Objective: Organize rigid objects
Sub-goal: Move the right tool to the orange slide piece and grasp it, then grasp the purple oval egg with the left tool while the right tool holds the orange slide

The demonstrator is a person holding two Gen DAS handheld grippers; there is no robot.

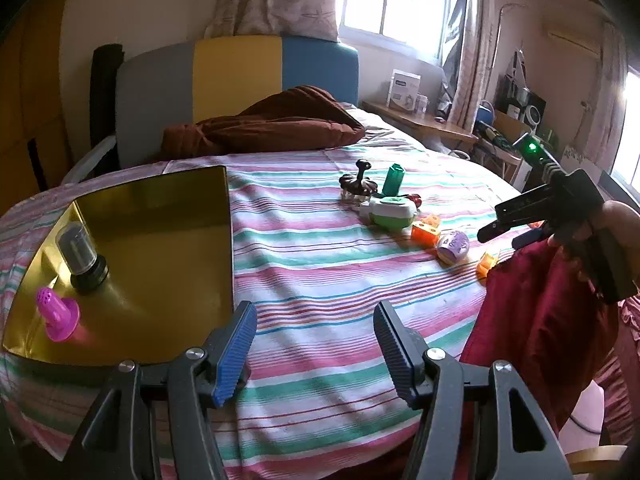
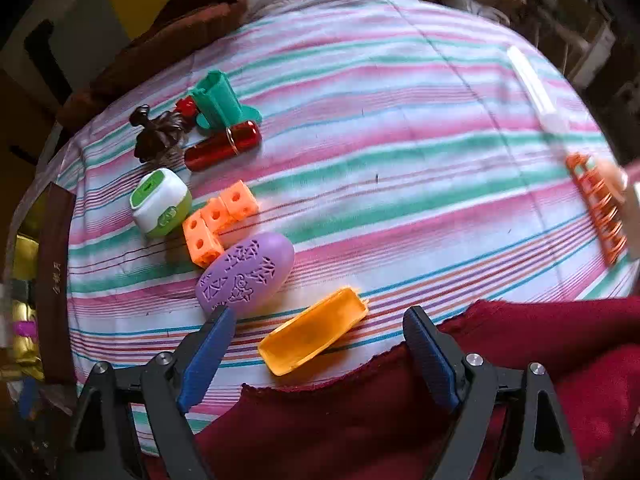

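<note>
Right claw (image 2: pixel 316 356) gaping, empty, pointing down over the bed (image 2: pixel 400 160); orange tray (image 2: pixel 316 336) lies between its fingers, untouched. Left claw (image 1: pixel 316 348) open, empty, beside gold tray (image 1: pixel 160 240).

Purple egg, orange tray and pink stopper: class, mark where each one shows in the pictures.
Purple egg (image 2: pixel 245 271), right wrist view, on its patterned upper face.
Orange tray (image 2: pixel 316 330), right wrist view, on its hollow inside.
Pink stopper (image 1: pixel 56 312), left wrist view, on its body above the flared base.
</note>
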